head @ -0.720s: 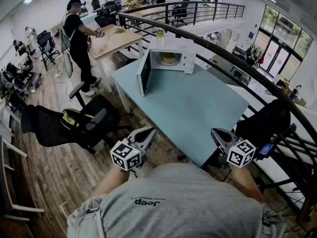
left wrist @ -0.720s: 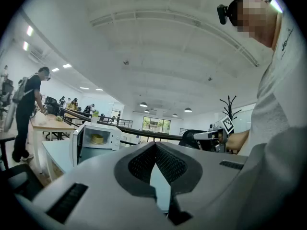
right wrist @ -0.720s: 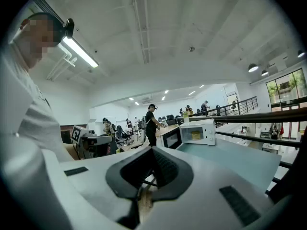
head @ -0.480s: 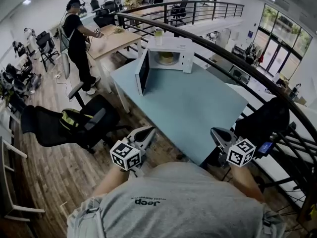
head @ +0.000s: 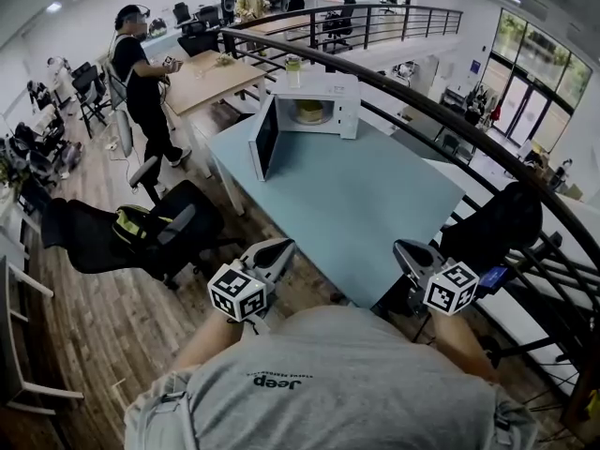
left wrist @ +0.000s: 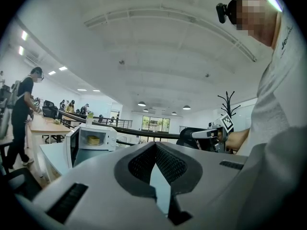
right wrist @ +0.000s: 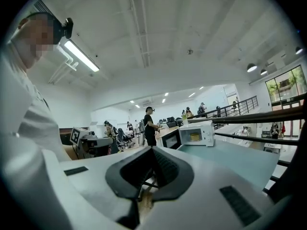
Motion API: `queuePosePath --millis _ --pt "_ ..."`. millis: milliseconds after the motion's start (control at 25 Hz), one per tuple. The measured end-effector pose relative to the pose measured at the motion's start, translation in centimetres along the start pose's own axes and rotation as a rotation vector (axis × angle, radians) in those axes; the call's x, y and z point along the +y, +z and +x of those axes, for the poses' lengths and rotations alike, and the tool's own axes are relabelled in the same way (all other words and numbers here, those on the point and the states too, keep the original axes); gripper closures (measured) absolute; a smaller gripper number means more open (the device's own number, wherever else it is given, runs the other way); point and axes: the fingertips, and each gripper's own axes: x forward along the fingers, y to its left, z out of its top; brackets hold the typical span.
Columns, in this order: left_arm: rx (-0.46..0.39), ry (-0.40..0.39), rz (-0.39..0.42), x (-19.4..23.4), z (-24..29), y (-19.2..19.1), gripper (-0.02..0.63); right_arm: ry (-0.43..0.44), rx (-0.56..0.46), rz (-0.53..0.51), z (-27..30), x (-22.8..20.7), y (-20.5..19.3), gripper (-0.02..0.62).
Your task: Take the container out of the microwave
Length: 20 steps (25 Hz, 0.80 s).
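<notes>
Stretching wide, the blue table (head: 375, 204) is carrying the open microwave (head: 323, 87) at its far end, well apart from both tools. The container (head: 309, 112) is sitting inside, small and indistinct. The left tool (head: 270, 254) and right tool (head: 412, 256) are hovering closed, empty.

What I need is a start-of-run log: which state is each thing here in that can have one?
White microwave oven: door swung open, standing on the pale blue table.
Round yellow container: inside the microwave, not yet taken out.
Left gripper: jaws shut, empty.
Right gripper: jaws shut, empty.
</notes>
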Motion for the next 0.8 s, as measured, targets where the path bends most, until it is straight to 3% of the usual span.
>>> queuePosePath --millis 520,800 --pt "0.044 0.07 0.002 -4.5 0.7 -1.3 0.597 0.143 0.005 -0.01 -1.0 0.6 -1.1 0.578" --pt "0.066 0.092 -0.001 -4.0 0.1 -2.3 0.598 0.184 0.037 0.005 0.8 0.8 -2.6 0.578"
